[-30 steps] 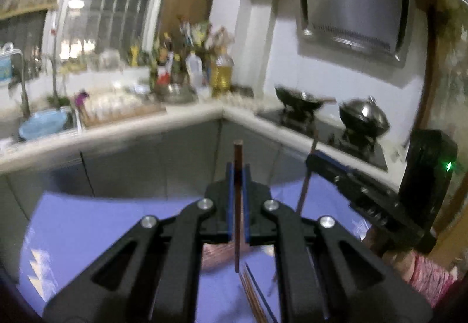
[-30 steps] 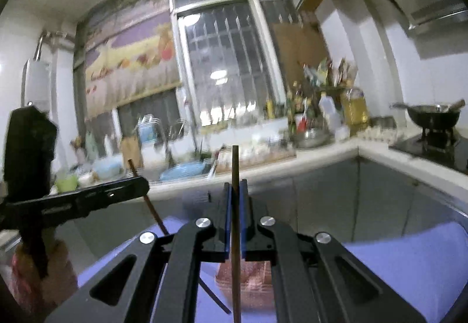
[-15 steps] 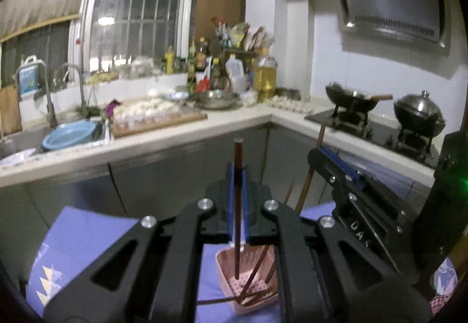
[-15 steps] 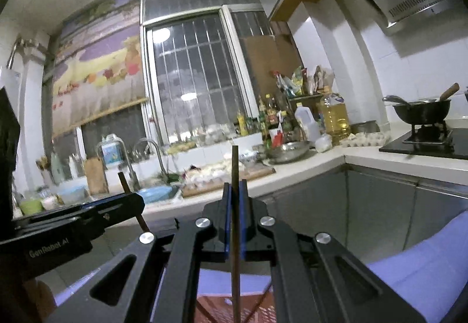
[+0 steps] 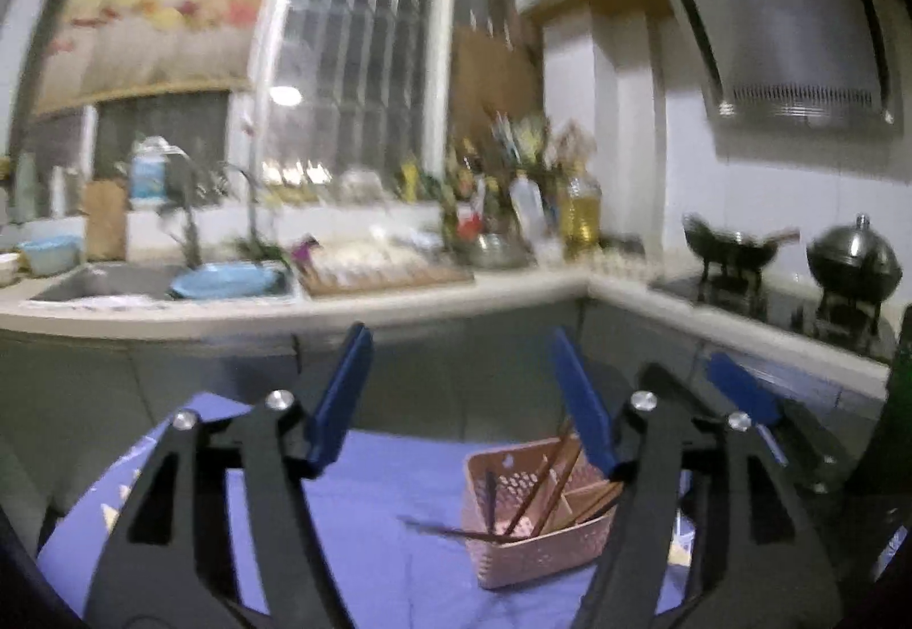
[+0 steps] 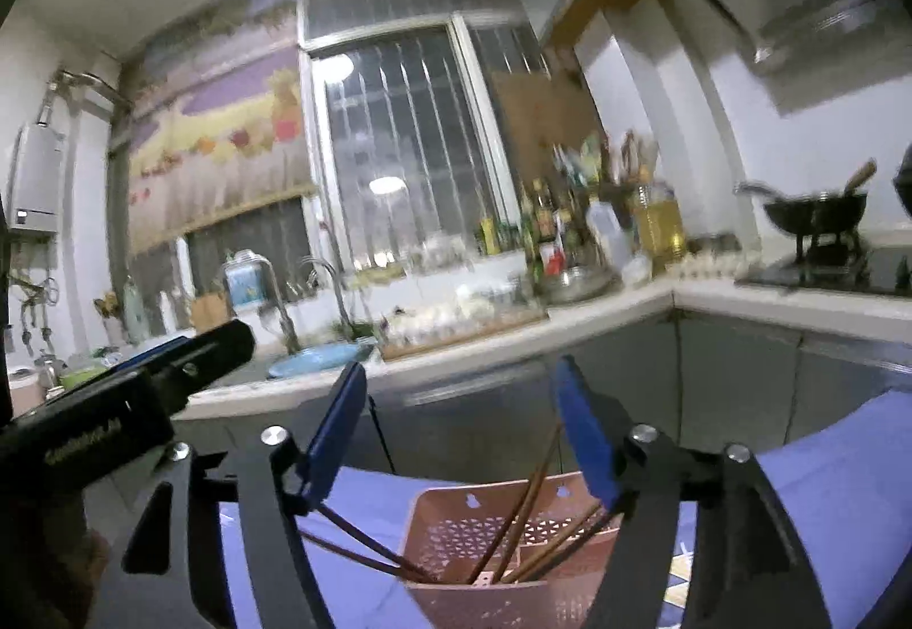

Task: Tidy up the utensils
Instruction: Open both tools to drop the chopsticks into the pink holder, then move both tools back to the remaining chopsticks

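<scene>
Let go: both claws, left [image 5: 461,395] and right [image 6: 459,427], spread wide, chopsticks [image 6: 527,515] dropped into basket [image 6: 456,521] below. Probably all stowed, though blurred.

Blue plate [image 5: 228,280] in sink [image 5: 102,282], wok [image 5: 732,240] on stove, oil bottle [image 5: 581,208].

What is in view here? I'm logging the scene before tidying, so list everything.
chopsticks: several, brown, leaning in the basket, some sticking out over its side
basket: one, pink, perforated, on the cloth
cloth: one, purple-blue, under the basket
basin: one, blue, in the sink
cutting board: one, wooden, on the counter
oil bottle: one, yellow, counter corner
wok: one, black, on the stove
lidded pot: one, steel, on the stove
left claw: black with blue pads, open, empty
right claw: same, open, above the basket
</scene>
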Action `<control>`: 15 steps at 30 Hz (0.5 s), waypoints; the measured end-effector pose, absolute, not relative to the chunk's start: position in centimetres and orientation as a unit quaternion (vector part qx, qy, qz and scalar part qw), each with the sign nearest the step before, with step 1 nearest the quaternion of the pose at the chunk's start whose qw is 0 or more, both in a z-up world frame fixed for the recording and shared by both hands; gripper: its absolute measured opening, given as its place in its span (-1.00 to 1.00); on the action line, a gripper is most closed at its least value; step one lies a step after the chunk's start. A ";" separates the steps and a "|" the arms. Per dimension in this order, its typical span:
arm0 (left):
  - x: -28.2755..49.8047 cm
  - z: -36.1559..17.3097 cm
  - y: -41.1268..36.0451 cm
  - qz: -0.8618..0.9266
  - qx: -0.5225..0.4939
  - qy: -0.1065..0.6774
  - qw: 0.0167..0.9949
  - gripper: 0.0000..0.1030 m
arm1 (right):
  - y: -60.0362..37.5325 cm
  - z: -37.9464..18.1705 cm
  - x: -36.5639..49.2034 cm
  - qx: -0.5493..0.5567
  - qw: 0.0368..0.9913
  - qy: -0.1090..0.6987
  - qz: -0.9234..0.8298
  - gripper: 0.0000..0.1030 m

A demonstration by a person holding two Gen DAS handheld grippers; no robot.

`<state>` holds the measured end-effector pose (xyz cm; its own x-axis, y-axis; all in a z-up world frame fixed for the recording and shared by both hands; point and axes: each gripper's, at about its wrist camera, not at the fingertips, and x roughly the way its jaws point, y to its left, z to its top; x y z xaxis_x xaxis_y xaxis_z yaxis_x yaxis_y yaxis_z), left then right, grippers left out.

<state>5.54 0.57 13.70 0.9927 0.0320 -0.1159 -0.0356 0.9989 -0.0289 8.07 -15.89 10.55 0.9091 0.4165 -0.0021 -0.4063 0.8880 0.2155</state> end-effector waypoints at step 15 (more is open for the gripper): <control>-1.9 -5.5 6.2 0.039 -0.027 0.349 0.936 0.32 | -25.7 -4.9 -2.4 0.172 0.934 0.304 0.076 0.92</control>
<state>-1.93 6.19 -5.48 0.7539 0.0553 -0.6547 -0.0925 0.9955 -0.0224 -2.38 -25.70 -4.87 0.8042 0.2464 -0.5409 -0.0370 0.9290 0.3682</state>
